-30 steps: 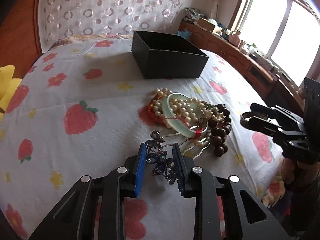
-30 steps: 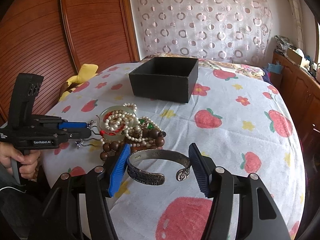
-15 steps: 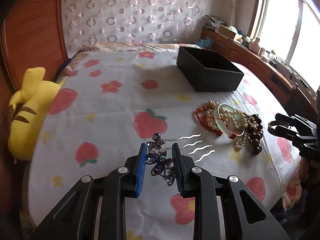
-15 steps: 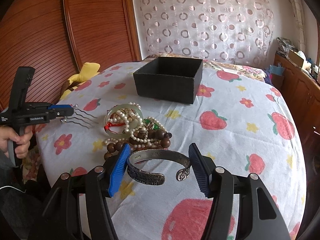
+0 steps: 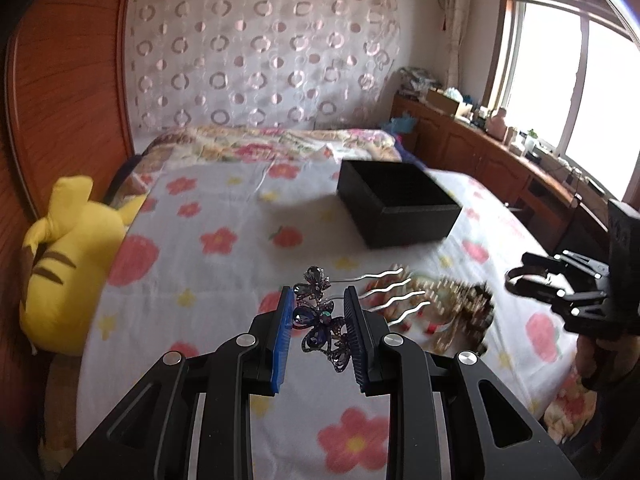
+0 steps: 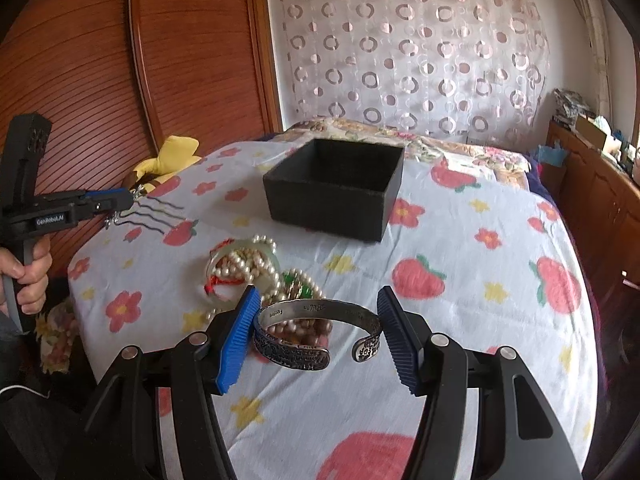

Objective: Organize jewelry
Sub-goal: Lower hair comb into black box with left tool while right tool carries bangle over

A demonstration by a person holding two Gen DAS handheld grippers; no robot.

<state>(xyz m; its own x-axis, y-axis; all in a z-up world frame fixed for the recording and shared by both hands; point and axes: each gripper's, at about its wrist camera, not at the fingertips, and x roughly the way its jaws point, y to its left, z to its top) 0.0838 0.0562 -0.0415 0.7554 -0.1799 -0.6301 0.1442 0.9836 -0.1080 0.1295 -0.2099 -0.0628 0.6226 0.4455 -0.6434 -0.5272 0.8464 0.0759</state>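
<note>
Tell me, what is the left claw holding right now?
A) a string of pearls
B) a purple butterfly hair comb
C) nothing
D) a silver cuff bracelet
B: the left claw is shut on the purple butterfly hair comb, its wavy metal prongs sticking out; the silver cuff bracelet sits in the right claw.

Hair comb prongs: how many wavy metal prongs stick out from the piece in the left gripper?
4. All fan rightward from the hair comb in the left gripper, stacked top to bottom above the bedspread; none seems hidden.

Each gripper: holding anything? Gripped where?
Left gripper holds the butterfly hair comb by its jewelled head, wavy prongs sticking out free. Right gripper holds the silver cuff bracelet across its outer sides, opening toward the camera.
</note>
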